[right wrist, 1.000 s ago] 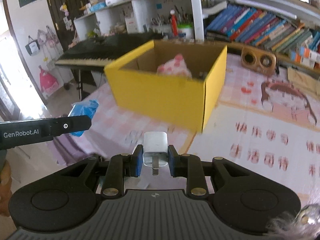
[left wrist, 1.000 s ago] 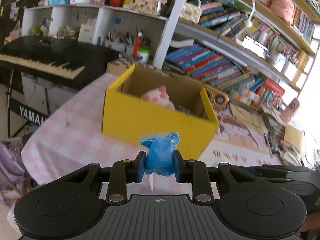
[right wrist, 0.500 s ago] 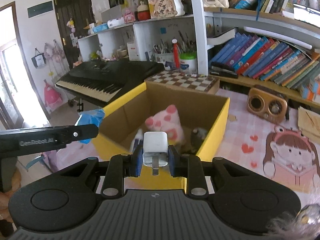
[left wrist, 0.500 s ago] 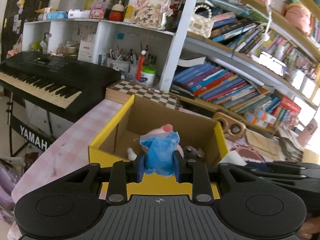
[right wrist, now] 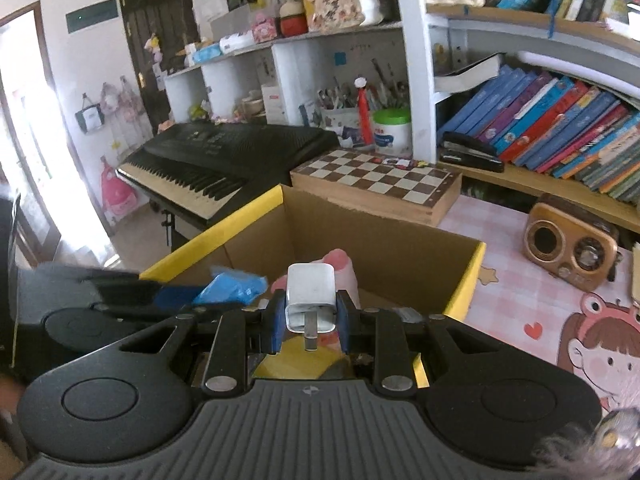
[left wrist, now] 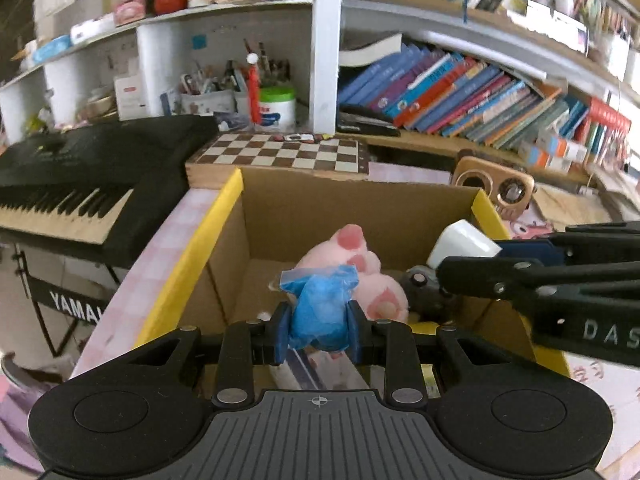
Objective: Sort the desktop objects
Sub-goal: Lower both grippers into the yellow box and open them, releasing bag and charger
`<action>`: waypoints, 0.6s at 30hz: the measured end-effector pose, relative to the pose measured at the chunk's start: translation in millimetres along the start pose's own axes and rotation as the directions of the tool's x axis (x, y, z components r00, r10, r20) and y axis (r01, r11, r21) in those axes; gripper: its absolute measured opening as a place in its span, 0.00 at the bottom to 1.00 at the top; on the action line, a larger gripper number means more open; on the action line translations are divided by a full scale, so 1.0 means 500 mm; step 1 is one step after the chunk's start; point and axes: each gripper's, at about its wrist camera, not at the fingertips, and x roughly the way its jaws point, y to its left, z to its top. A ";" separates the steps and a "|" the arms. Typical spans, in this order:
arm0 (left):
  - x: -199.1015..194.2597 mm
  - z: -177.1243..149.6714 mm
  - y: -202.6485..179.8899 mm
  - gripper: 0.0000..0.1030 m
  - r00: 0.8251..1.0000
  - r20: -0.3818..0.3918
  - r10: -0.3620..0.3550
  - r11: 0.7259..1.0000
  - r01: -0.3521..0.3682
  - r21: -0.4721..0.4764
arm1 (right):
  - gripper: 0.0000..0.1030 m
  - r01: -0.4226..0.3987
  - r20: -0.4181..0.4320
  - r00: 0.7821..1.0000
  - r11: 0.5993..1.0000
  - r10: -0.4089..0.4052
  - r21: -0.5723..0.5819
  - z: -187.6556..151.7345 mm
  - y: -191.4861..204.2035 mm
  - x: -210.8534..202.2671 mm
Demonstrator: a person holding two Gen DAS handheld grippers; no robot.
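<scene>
Here, nearest each camera, both grippers have their fingers closed on something. The left gripper point(left wrist: 319, 332) pinches a crumpled blue plastic packet point(left wrist: 320, 308) between its blue pads point(left wrist: 280, 330), the packet bulging above them. The right gripper point(right wrist: 310, 322) clamps a white USB charger plug point(right wrist: 310, 296), its metal prong pointing back toward the camera.

Both loads hang over the open top of a yellow cardboard box point(left wrist: 192, 248) (brown inside, yellow outside). In the left wrist view the right gripper reaches in from the right side, the white plug showing just inside the box's right wall. In the right wrist view the left gripper comes in from the left with the blue packet over the box's left part.

Inside the box lies a pink plush toy point(left wrist: 360, 268) with darker pink paw pads, and beside it a small grey object point(left wrist: 420, 284) too hidden to name.

The box stands on a pink checked tablecloth point(right wrist: 500, 232). Just behind it sits a wooden chessboard box point(right wrist: 380, 184), and to the right a small retro wooden radio point(right wrist: 572, 244). Left of the table stands a black Yamaha keyboard point(left wrist: 68, 184). Farthest back, shelves hold leaning books point(right wrist: 560, 128) and a pen holder point(right wrist: 340, 116).
</scene>
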 end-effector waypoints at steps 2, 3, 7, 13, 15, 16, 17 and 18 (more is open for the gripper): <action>0.022 0.000 -0.006 0.26 1.000 -0.027 0.015 1.000 -0.014 0.024 | 0.23 -0.009 -0.010 1.000 1.000 0.009 0.001 0.005 -0.003 0.018; 0.038 -0.003 -0.008 0.26 0.998 -0.053 0.019 1.000 -0.017 0.025 | 0.23 -0.012 -0.018 1.000 1.000 0.012 0.001 0.005 -0.003 0.026; 0.072 -0.026 -0.015 0.26 0.990 -0.139 0.006 0.999 -0.001 0.035 | 0.23 -0.029 -0.048 0.998 1.000 0.029 0.003 0.007 -0.005 0.053; 0.070 -0.038 -0.021 0.40 0.992 -0.124 0.017 0.994 -0.004 0.107 | 0.23 -0.039 -0.076 0.996 0.999 0.040 0.010 0.004 -0.010 0.079; 0.055 -0.041 -0.016 0.62 0.995 -0.079 0.062 0.992 -0.052 0.117 | 0.23 -0.045 -0.085 0.995 0.999 0.046 0.013 0.003 -0.010 0.084; 0.045 -0.042 -0.010 0.64 0.995 -0.064 0.076 0.992 -0.070 0.102 | 0.23 -0.047 -0.088 0.995 0.999 0.048 0.011 0.002 -0.009 0.086; 0.033 -0.043 -0.004 0.66 0.995 -0.052 0.084 0.993 -0.080 0.082 | 0.23 -0.050 -0.091 0.995 0.999 0.050 0.007 0.002 -0.007 0.087; 0.018 -0.045 0.002 0.67 0.995 -0.033 0.090 0.994 -0.088 0.059 | 0.23 -0.051 -0.094 0.994 0.999 0.051 0.004 0.001 -0.006 0.089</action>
